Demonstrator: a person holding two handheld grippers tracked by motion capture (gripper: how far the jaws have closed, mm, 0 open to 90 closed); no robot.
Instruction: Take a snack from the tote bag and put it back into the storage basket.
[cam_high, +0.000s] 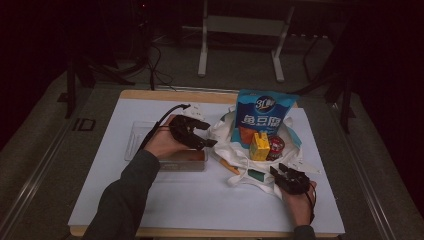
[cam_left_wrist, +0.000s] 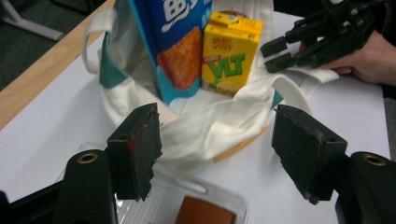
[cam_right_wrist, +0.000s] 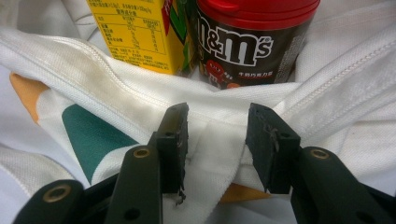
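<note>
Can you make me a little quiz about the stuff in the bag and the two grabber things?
1. True or false: the yellow juice box stands inside the white cloth bag.
2. What colour is the lid of the M&M's tub? A green, B red, C blue.
3. Which gripper is by the clear tray, jaws open with nothing between them?

Key: 1 true; 2 B; 3 the left gripper.

I see the white tote bag (cam_high: 235, 165) with green and orange patches lying slumped open toward the bench's right edge; a blue snack pouch (cam_high: 262, 116), yellow VLT carton (cam_high: 259, 146) and red-lidded M&M's tub (cam_high: 275, 147) stand inside.
</note>
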